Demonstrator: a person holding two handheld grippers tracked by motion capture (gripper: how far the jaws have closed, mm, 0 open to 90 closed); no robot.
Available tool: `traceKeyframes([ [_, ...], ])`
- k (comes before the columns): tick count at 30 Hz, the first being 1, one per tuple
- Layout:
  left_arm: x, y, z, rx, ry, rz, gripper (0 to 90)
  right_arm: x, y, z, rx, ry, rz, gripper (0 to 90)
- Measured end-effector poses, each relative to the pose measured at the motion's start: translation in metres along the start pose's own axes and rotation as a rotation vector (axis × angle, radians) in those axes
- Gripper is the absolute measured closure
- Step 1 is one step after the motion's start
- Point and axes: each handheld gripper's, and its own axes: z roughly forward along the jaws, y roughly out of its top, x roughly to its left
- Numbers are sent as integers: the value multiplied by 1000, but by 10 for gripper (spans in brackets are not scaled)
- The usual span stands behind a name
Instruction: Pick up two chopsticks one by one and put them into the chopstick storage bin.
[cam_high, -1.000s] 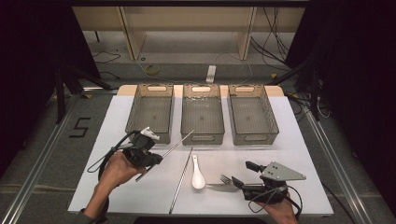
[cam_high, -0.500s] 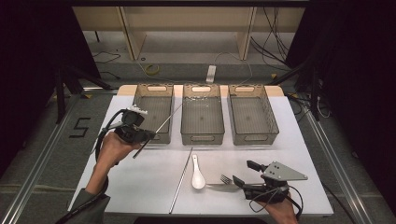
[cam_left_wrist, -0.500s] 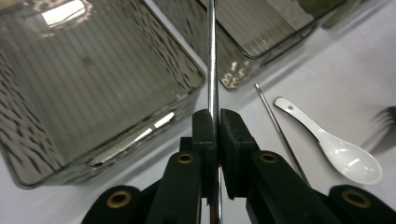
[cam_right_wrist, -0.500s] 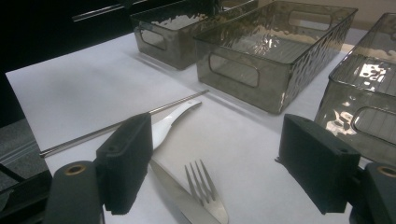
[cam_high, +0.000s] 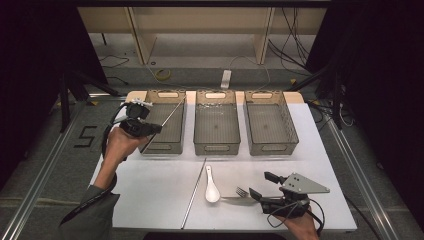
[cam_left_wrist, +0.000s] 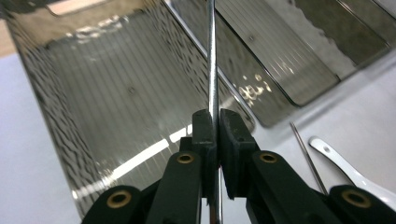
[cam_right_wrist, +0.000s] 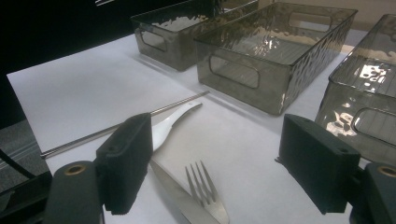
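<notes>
Three bins (cam_high: 216, 129), two chopsticks (cam_high: 193, 191), one spoon (cam_high: 211, 186), one fork (cam_high: 242, 193).

Lab setup: dark curtains (cam_high: 30, 60), floor cables (cam_high: 295, 35), aluminium frame rails (cam_high: 40, 175).

The left gripper (cam_high: 150, 128) lifted off the worktop (cam_high: 150, 185) and travelled away from the person, up toward the left bin (cam_high: 167, 131), carrying the thin metal chopstick (cam_high: 172, 113) clamped in its jaws. A second ago it sat low beside the white spoon (cam_high: 212, 186); it ended at the bin's near-left corner, with the chopstick slanting out over the bin's inside.
</notes>
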Motion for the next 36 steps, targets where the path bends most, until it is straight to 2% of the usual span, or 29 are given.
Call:
traceKeyframes([
  [7,16,10,12,-8,36,-36,849,0,0,0,2,1,-1,269],
  [10,22,14,16,-9,58,-35,849,0,0,0,6,0,2,268],
  [20,40,17,29,-40,111,-71,849,0,0,0,3,4,1,269],
  [24,45,18,33,-44,132,-73,849,0,0,0,4,7,-1,268],
  [30,50,19,44,-23,149,-73,849,1,0,0,4,9,2,268],
  [36,54,18,55,-19,162,-91,848,0,0,1,4,11,5,268],
])
